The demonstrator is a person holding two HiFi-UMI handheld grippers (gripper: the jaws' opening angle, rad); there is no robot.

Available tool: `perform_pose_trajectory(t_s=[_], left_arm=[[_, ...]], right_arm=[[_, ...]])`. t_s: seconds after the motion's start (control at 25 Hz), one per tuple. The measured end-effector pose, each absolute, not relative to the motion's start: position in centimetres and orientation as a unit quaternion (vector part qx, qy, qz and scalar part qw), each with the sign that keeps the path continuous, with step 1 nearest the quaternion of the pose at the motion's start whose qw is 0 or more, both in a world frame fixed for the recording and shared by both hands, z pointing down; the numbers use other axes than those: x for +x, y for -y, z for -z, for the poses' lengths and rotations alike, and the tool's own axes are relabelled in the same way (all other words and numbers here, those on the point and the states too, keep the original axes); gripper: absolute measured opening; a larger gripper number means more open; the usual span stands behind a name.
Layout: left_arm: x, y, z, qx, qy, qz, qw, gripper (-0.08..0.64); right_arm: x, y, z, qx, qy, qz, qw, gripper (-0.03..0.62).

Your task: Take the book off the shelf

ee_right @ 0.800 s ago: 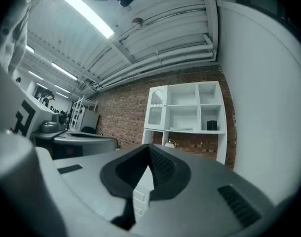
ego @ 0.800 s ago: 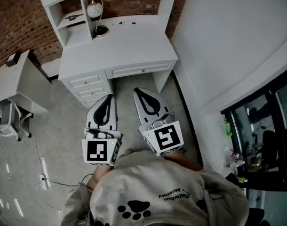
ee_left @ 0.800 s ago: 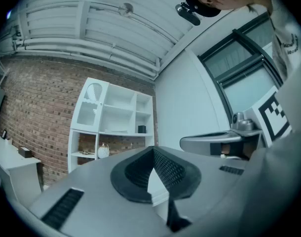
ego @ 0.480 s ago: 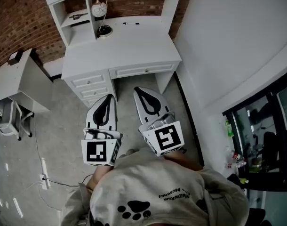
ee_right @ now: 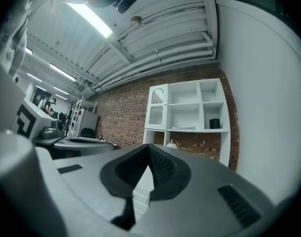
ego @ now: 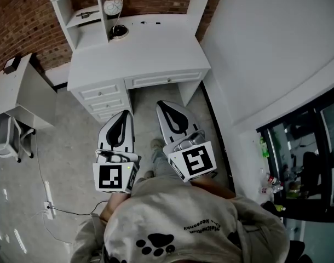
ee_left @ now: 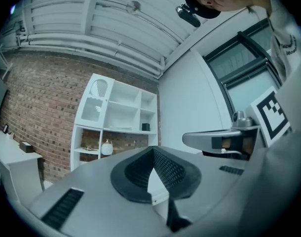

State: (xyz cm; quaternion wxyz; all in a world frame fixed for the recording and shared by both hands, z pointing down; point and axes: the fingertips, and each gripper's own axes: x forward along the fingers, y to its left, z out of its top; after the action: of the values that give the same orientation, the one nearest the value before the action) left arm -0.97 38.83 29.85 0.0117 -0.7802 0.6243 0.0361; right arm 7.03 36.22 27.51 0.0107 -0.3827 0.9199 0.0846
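Note:
A white shelf unit (ego: pixel 90 4) stands on a white desk (ego: pixel 150 51) against the brick wall, some way ahead of me. In the right gripper view the shelf unit (ee_right: pixel 187 110) has a thin flat pale item (ee_right: pixel 182 128) lying on a middle shelf; I cannot tell whether it is the book. A small dark box (ee_right: pixel 214 123) sits beside it. My left gripper (ego: pixel 125 115) and right gripper (ego: pixel 162 105) are held side by side in front of my chest, well short of the desk. Both are shut with nothing between the jaws. The shelf also shows past the left gripper (ee_left: pixel 153 149) and the right gripper (ee_right: pixel 149 148).
A round white lamp (ego: pixel 113 5) stands in the lower shelf bay, and a pen (ego: pixel 148 23) lies at the desk's back. A small grey table (ego: pixel 22 89) and chair (ego: pixel 5 141) are at the left. A power strip (ego: pixel 49 199) lies on the floor. A white wall (ego: pixel 265 48) runs along the right.
The view has shifted slightly and a foot now shows on the floor between the grippers. Both grippers keep their place in front of me and stay shut.

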Motion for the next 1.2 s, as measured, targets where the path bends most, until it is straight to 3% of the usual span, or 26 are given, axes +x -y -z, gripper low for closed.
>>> perform_pose_trajectory(t_s=[1.2], left_arm=[[-5.4,-13.9,-29.7,-0.727,-0.685,-0.027,0.036,0.009]], right_arm=[[3.7,-9.1,-28.0,-0.332,-0.94,-0.073,0.04,0.017]])
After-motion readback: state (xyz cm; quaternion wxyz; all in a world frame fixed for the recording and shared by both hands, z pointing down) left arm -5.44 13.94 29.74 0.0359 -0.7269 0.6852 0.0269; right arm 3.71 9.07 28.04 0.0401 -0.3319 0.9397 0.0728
